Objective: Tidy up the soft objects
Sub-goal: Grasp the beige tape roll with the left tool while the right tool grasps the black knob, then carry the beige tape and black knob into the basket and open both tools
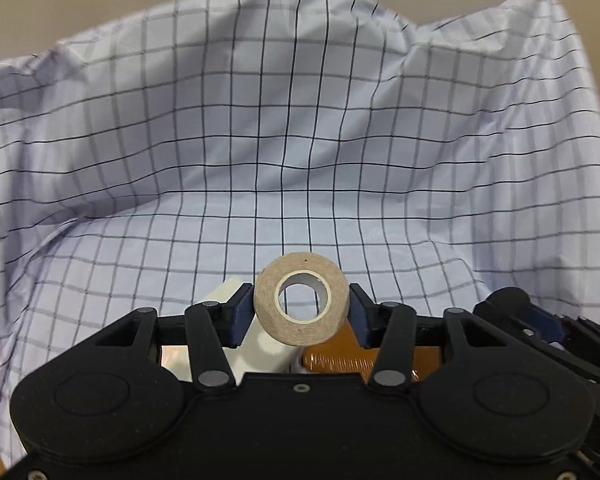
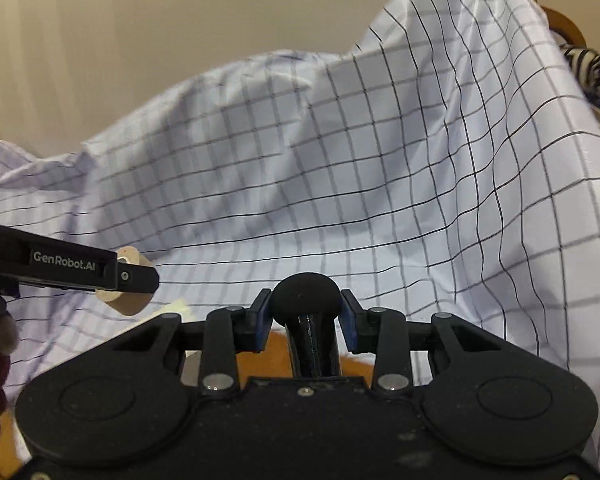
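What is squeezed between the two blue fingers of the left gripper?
A tan roll of tape sits clamped between the left gripper fingers, its hole facing the left wrist camera. Behind it lies the checked cloth.

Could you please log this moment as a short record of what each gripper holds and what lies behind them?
left gripper: shut on tape roll, hole facing the camera
right gripper: shut on black ball-topped tool, handle running back toward the camera
backdrop: checked cloth, draped and creased
under grippers: white block and orange surface, partly hidden
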{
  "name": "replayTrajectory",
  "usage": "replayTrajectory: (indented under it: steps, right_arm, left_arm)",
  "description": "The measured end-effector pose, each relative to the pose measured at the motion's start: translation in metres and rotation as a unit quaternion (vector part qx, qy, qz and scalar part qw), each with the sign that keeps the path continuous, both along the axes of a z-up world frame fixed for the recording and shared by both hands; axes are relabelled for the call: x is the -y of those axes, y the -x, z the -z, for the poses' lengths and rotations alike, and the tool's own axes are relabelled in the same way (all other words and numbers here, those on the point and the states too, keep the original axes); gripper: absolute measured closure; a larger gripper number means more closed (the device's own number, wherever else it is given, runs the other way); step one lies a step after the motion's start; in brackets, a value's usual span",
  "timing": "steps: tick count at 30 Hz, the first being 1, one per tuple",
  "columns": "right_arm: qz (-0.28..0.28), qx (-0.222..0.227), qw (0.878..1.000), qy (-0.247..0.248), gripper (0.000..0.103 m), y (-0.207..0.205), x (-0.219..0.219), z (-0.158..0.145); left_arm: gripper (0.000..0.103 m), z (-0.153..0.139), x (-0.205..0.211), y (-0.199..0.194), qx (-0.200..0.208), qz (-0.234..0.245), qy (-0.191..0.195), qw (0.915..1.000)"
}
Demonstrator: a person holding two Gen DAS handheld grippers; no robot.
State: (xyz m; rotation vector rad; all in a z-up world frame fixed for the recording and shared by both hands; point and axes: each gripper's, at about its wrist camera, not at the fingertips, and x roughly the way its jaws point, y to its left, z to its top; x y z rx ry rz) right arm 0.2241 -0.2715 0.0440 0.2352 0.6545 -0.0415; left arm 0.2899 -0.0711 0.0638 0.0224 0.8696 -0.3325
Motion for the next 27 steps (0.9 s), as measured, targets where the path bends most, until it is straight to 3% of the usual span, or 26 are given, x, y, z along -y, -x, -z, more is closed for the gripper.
replayTrajectory:
  steps: [6,13,21,27]
  right_arm:
    - [-0.023,0.022,0.999,-0.007,0.069,0.068,-0.034,-0.020]
    - [-0.014,0.026,0.999,-0.019,0.069,0.140,-0.059,-0.018]
    - [0.020,0.022,0.999,-0.036,0.069,0.204,-0.064,-0.009]
    - [0.026,0.028,0.998,-0.046,0.069,0.238,-0.073,-0.007]
  left_arm:
    - [0.055,-0.019,-0.024,0.072,0.036,0.010,0.007,0.9993]
    - [0.055,-0.021,-0.042,0.147,0.072,0.002,-0.001,0.9974]
    - [0.055,0.005,-0.049,0.205,0.057,-0.016,-0.007,0.9982]
    - [0.055,0.032,-0.055,0.227,0.009,-0.032,0.004,0.9994]
